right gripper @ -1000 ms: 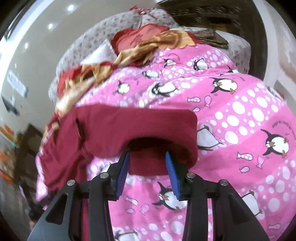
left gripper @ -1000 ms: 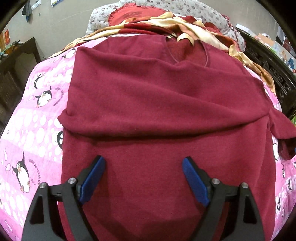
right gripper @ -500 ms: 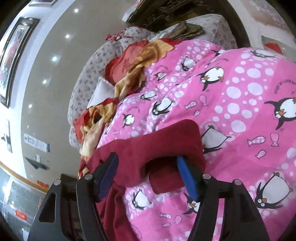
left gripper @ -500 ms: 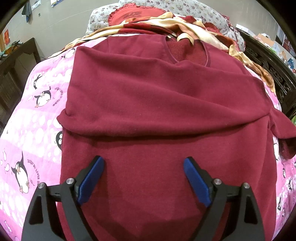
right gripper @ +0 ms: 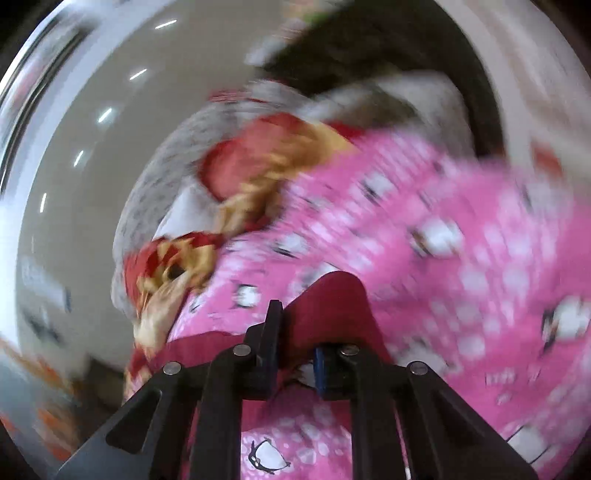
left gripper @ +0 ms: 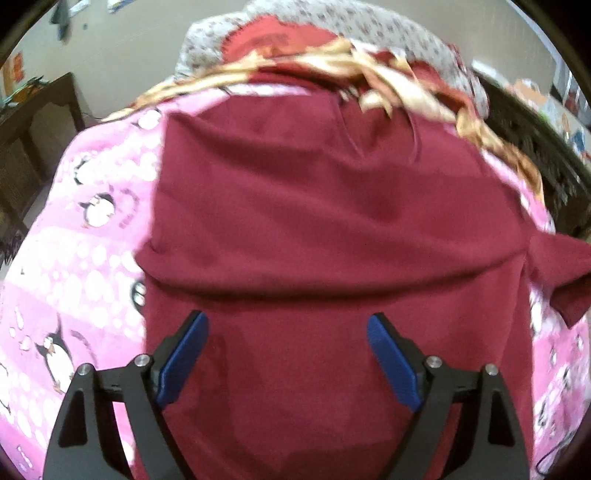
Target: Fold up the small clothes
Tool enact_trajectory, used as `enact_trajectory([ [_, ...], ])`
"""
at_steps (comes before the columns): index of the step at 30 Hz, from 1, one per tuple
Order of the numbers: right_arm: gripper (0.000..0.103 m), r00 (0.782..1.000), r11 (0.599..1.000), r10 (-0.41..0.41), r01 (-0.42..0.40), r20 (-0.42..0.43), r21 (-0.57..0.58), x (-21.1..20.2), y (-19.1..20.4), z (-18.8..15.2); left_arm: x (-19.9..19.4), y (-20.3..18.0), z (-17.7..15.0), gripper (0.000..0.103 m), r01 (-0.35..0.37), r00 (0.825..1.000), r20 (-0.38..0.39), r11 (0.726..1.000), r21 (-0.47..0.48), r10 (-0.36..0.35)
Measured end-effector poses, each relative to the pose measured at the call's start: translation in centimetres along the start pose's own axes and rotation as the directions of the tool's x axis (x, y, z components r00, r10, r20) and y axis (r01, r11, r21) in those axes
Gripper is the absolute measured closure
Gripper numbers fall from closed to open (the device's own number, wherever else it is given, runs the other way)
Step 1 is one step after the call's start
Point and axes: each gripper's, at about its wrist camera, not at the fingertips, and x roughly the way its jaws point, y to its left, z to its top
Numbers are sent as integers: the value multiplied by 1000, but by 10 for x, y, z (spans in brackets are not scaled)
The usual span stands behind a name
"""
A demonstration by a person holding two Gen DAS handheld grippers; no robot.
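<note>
While the dark red fleece sweatshirt point(left gripper: 332, 221) lies spread on the pink penguin-print quilt point(left gripper: 92, 258), neckline away from the viewer, only the first fold appears done: one sleeve is laid straight across the chest, its lower edge forming a band over the body. The opposite sleeve point(left gripper: 561, 273) hangs off to the side, not yet folded in; the body itself has yet to be folded, so the task is judged to be at an early stage.

Left gripper point(left gripper: 288, 354): jaws spread wide, blue pads over the lower body of the garment, gripping nothing; contact with the cloth cannot be told.

Right gripper point(right gripper: 295, 354): jaws drawn close together, pinching a raised fold of dark red cloth point(right gripper: 332, 310), apparently the loose sleeve, lifted above the quilt. This view is heavily blurred.

Beyond the neckline lies a crumpled red-and-gold satin cloth point(left gripper: 369, 74) against a grey floral pillow point(left gripper: 388, 33).
</note>
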Motion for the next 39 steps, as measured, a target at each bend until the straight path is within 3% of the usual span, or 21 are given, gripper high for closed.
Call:
enact_trajectory([
  [3,75,998,961,64,-62,-1,-268,-6,75,-12,-10,14,10,12,13,999,30,997,-73,-11],
  [5,75,990,893,125,-140,-63,-427,-2,123,-39,-12,23,15,12,28,999,33,993,-118,-24],
  [7,75,966,780,169,-254,-197,-572,14,170,-84,-13,27,15,12,35,999,28,990,-133,-32],
  [9,75,933,673,139,-335,-332,-660,36,198,-136,-13,26,15,12,32,999,25,991,-129,-29],
  [11,73,907,611,72,-369,-415,-700,57,208,-179,-14,21,12,12,38,999,20,993,-109,-36],
  [12,71,889,599,32,-382,-456,-704,67,208,-198,-14,19,11,12,46,999,23,994,-97,-44],
  [14,65,866,617,10,-399,-500,-678,75,201,-213,-16,15,11,12,63,998,34,996,-63,-61],
  [16,59,862,639,20,-400,-506,-657,72,191,-213,-17,11,11,12,80,996,46,996,-38,-78],
  [24,51,905,675,21,-326,-424,-662,34,161,-168,-7,-2,28,12,180,982,70,981,-70,-175],
  [30,51,924,757,6,-255,-383,-602,30,132,-142,30,-23,52,14,128,992,20,991,-28,-128],
  [32,51,923,793,10,-242,-385,-559,33,123,-134,39,-32,57,44,129,992,-5,992,-12,-129],
  [33,51,921,808,16,-241,-388,-537,34,120,-130,40,-35,59,69,150,989,-15,989,-7,-150],
  [34,51,921,822,20,-236,-388,-518,35,116,-127,39,-38,62,81,165,986,-20,986,1,-165],
  [36,50,927,834,9,-213,-374,-509,36,113,-122,26,-44,71,88,175,984,19,984,35,-175],
  [39,50,935,846,1,-189,-354,-498,41,112,-113,-9,-41,89,90,202,971,120,977,60,-208],
])
